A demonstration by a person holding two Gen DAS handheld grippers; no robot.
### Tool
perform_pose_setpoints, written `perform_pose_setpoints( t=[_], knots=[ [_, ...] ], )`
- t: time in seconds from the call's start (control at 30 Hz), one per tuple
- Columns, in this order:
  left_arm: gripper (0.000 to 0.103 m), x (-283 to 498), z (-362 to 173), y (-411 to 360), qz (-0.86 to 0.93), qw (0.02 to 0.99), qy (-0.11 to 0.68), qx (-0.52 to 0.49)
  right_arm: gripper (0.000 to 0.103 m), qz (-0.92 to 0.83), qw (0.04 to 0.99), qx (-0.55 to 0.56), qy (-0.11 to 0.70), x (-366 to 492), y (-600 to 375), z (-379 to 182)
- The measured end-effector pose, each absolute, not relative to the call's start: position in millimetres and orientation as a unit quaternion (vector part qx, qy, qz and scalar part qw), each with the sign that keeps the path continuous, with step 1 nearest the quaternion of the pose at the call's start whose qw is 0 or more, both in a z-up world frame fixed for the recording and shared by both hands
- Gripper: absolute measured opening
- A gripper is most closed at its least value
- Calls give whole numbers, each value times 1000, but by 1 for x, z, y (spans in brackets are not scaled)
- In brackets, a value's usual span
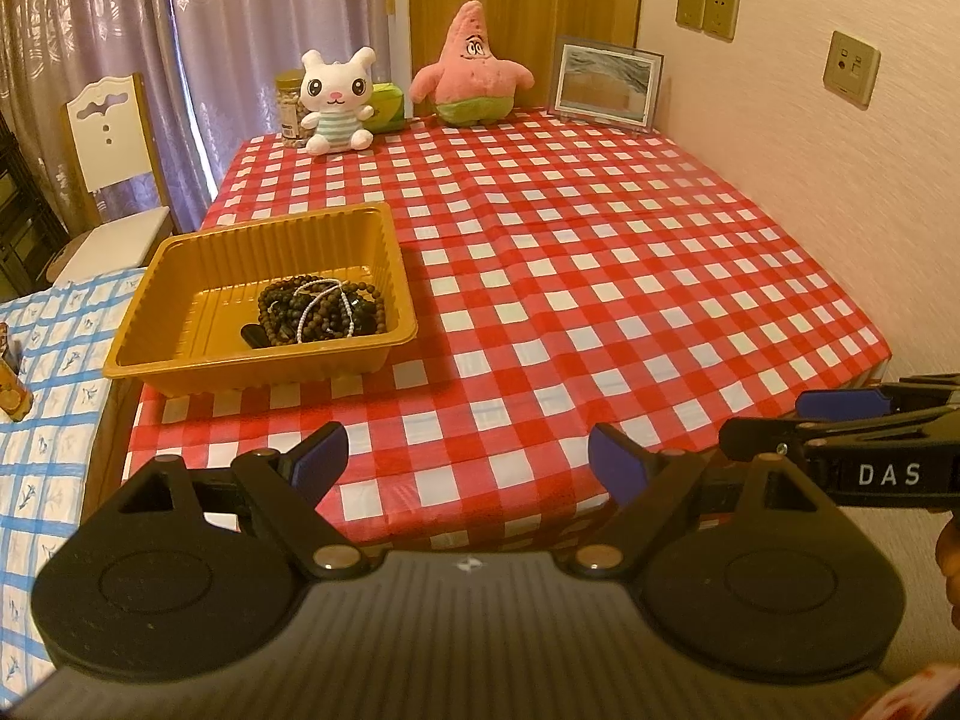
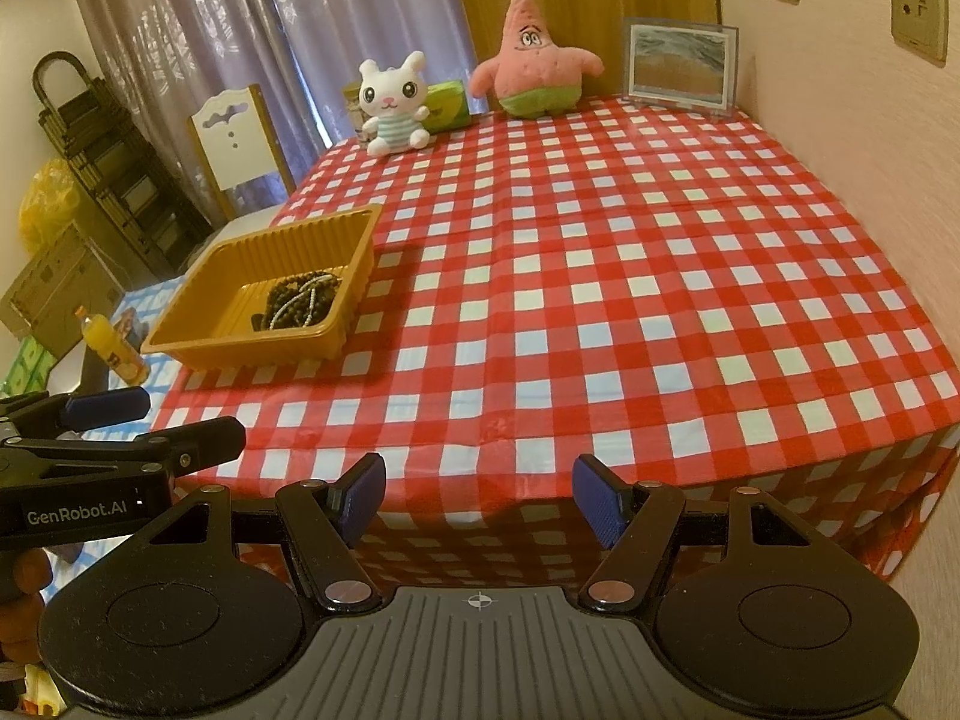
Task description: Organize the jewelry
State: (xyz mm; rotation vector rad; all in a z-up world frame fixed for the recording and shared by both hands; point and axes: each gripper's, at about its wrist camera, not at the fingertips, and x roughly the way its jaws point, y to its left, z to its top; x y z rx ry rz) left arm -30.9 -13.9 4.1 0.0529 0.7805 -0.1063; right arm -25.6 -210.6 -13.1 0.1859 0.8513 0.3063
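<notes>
So both grippers are parked off the near edge of the table, side by side, tilted down toward the red checked tablecloth [image 1: 600, 252]. Left gripper [image 1: 468, 468] has its blue pads spread wide with nothing between them, and the right gripper [image 2: 474, 498] is the same deal, jaws apart and empty. The jewelry [image 1: 321, 312] is a tangle of dark bead strands with one pale beaded string over it, all piled in the near right corner of the gold plastic tray [image 1: 180, 276], which sits at the table's left side, its left rim hanging a bit over the edge. Can't tell how many separate pieces are in that pile, they're knotted together. Back of the table has a white bunny plush [image 1: 336, 102], a pink starfish plush [image 1: 474, 66], a green box [image 1: 387, 108], a jar [image 1: 289, 105] half hidden behind the bunny, and a framed picture [image 1: 606, 84] by the wall. Middle and right of the cloth are open. A chair [image 1: 114, 138] and a blue checked surface [image 1: 48, 360] crowd the left side; an orange drink bottle [image 2: 114, 348] stands there too.
</notes>
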Motion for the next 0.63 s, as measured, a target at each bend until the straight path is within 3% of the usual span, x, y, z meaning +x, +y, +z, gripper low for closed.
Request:
perform_pose_setpoints(
  t=[0.63],
  knots=[
    [86,-29,3,-8,-46,923,380,25,69,152,893,88,414,-21,-204,-15]
  ],
)
